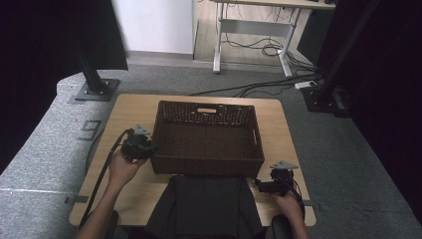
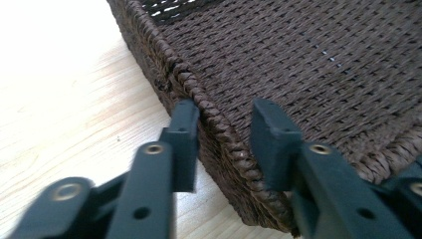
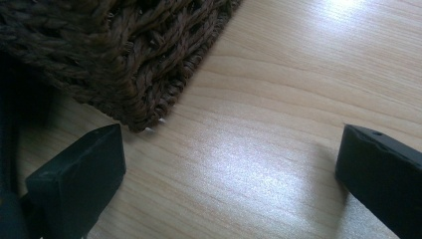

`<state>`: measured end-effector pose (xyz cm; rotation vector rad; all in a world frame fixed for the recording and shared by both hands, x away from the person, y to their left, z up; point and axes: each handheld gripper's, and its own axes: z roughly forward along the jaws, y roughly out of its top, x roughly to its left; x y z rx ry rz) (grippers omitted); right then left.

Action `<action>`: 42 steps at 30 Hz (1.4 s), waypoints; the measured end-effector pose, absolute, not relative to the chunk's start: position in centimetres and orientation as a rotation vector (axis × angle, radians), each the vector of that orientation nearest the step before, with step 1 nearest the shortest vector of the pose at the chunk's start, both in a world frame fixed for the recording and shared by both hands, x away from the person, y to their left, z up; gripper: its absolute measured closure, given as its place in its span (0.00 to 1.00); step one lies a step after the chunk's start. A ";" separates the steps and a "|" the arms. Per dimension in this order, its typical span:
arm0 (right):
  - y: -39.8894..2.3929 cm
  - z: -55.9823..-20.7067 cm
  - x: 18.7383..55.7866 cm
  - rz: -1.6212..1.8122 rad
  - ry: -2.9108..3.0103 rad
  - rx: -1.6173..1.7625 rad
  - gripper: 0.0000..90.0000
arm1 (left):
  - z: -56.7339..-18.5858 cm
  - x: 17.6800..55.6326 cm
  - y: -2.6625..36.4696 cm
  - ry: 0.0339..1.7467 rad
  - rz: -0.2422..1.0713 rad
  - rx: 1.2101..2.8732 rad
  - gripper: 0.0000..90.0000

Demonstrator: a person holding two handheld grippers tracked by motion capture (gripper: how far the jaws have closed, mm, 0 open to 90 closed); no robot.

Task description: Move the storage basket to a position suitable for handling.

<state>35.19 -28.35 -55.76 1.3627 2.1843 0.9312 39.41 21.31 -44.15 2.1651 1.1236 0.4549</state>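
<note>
High view: left gripper (image 1: pixel 144 147) jaws straddle basket (image 1: pixel 207 112) rim.

Both grippers, left (image 1: pixel 141 145) and right (image 1: pixel 275 184), are black with brass-looking screws, blocky jaws, a grey triangular plate on top, black cables trailing. Bare forearms, no sleeves.

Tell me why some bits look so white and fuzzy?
Left gripper view: light bleaches the pale wooden table near-white, and the left gripper blurs close up beside the dark brown woven basket. Right gripper view: a shiny glare patch on the table.
</note>
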 end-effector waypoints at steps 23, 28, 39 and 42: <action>-28.4 -55.8 35.2 0.931 2.184 1.363 0.00 | -47.8 34.4 24.3 1.078 0.522 2.097 0.00; -28.4 -55.8 35.2 0.931 2.184 1.363 0.00 | -49.5 34.4 24.9 1.082 0.523 2.088 0.00; -28.3 -55.8 35.2 0.932 2.185 1.362 0.00 | -53.4 34.9 24.9 1.126 0.486 2.162 0.00; -28.4 -55.8 35.2 0.931 2.188 1.358 0.00 | -54.2 35.1 25.0 1.142 0.453 2.160 0.00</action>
